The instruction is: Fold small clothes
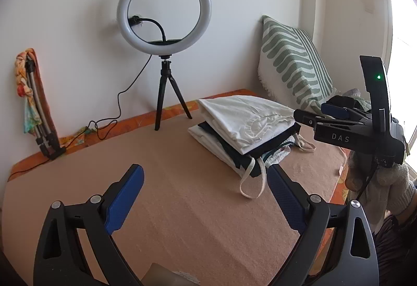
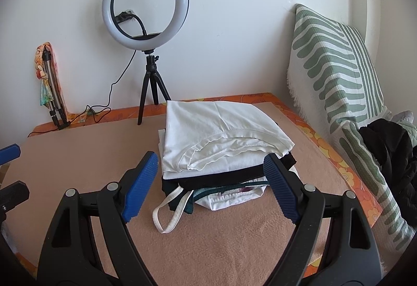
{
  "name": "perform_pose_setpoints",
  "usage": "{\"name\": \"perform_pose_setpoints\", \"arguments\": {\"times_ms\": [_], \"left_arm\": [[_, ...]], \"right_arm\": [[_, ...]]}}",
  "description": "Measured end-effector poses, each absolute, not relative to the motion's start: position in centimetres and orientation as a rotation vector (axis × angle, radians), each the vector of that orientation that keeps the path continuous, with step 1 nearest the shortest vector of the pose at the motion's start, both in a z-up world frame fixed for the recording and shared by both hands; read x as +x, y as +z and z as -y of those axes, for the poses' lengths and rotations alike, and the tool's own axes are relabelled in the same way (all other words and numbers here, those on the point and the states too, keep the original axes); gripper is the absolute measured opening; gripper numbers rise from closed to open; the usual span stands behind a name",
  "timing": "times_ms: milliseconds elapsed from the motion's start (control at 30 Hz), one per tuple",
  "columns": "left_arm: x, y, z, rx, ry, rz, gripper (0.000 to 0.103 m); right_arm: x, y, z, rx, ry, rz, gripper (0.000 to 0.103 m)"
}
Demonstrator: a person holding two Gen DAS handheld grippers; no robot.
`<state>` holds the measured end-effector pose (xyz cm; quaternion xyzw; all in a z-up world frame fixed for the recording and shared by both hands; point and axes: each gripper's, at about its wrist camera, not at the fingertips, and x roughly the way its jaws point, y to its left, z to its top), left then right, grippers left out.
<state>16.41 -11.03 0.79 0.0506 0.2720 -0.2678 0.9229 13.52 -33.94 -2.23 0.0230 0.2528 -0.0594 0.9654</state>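
A stack of folded small clothes lies on the peach blanket, with a white garment on top, dark pieces under it and a white strap loop hanging out at the front. My right gripper is open and empty, its blue pads on either side of the stack's near edge. It also shows in the left wrist view, just right of the stack. My left gripper is open and empty over bare blanket, left of the stack.
A ring light on a black tripod stands at the back with its cable trailing left. A folded tripod with floral cloth leans on the wall. A green-striped pillow and a pile of dark clothes lie at the right.
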Motion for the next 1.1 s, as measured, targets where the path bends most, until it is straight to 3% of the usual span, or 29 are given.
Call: {"name": "perform_pose_setpoints", "arguments": {"times_ms": [1100], "left_arm": [[16.39,0.56,10.73,0.125,-0.563,-0.548,0.095]], "right_arm": [[14.13,-2.52,33.68,0.037,-0.098,-0.52,0.086]]}}
